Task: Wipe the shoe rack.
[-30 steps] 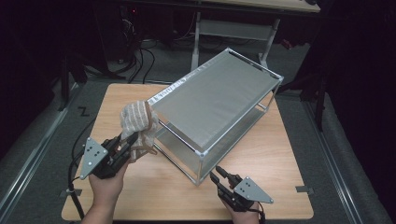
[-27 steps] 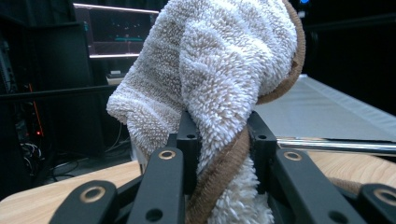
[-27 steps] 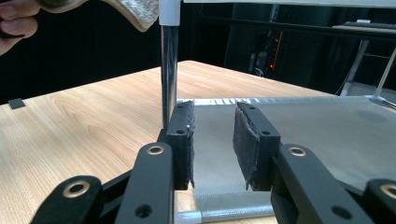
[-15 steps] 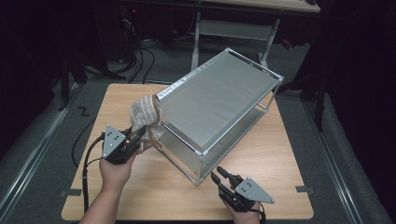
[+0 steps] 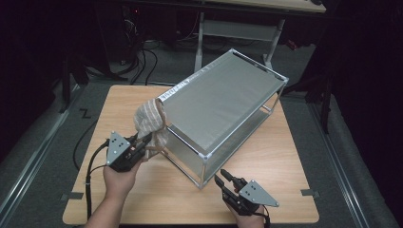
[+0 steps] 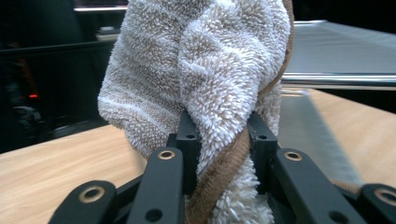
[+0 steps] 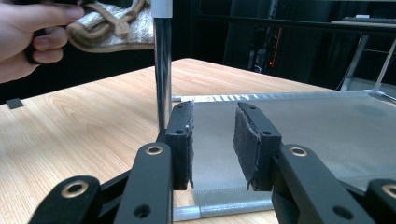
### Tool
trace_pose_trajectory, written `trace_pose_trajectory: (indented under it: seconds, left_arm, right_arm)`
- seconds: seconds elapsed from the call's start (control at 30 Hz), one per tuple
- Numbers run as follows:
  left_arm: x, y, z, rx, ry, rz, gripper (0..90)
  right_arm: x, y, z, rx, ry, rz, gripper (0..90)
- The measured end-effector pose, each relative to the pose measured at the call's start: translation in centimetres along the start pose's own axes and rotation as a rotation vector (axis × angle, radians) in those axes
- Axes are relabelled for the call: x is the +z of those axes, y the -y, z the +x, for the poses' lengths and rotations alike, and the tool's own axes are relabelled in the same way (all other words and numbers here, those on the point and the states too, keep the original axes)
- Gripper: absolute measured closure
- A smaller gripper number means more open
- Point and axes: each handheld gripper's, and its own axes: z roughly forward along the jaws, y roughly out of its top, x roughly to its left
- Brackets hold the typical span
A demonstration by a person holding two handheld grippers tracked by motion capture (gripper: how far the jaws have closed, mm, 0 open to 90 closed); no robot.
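So my left gripper (image 5: 151, 138) is clamped on a beige terry towel (image 5: 148, 119), pinching it low down through a bunched fold and the brown hem so the bulk stands up above the jaws instead of dragging on the wooden table (image 5: 285, 156). In the high view that puts the towel left of centre, right against the near-left corner of the metal-frame rack (image 5: 223, 102), just touching the top rail as far as I can tell. I'd guess it's meant to go onto the grey top shelf or get draped over that corner, which is why I'm holding it up high. My right gripper (image 5: 222, 178) sits at the bottom of the frame with its jaws partly apart and nothing between the pads (image 7: 246, 135), pointed at the rack's near corner post (image 7: 162, 70), probably parked there to steady the frame if the towel tugs on it.
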Motion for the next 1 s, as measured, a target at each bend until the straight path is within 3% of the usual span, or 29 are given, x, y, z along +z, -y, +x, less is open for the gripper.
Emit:
trace_pose_trajectory:
  seconds: [0.4, 0.53, 0.63, 0.83, 0.9, 1.0]
  left_arm:
    - [-1.6, -0.3, -6.6, 0.034, 0.170, -0.031, 72.1]
    - [-1.8, -0.4, -7.8, 0.031, 0.205, -0.038, 71.9]
    - [-2.0, -0.6, -8.3, 0.057, 0.213, -0.037, 71.8]
    - [-1.4, -0.6, -6.5, 0.044, 0.155, -0.026, 71.8]
    - [-1.0, -0.6, -5.3, 0.051, 0.116, -0.011, 71.8]
    - [-0.3, -0.7, -2.8, 0.028, 0.056, 0.010, 71.7]
  right_arm:
    - [0.0, 0.1, 0.0, -0.003, 0.001, -0.001, 66.2]
    - [0.1, 0.2, 0.0, 0.003, 0.000, 0.000, 66.0]
    - [0.0, 0.2, 0.0, 0.004, 0.003, 0.000, 65.9]
    - [-0.1, 0.2, -0.1, 0.007, 0.006, 0.000, 65.8]
    - [-0.1, 0.2, -0.1, 0.007, 0.006, 0.000, 65.8]
    - [-0.1, 0.2, -0.2, 0.007, 0.006, -0.002, 65.8]
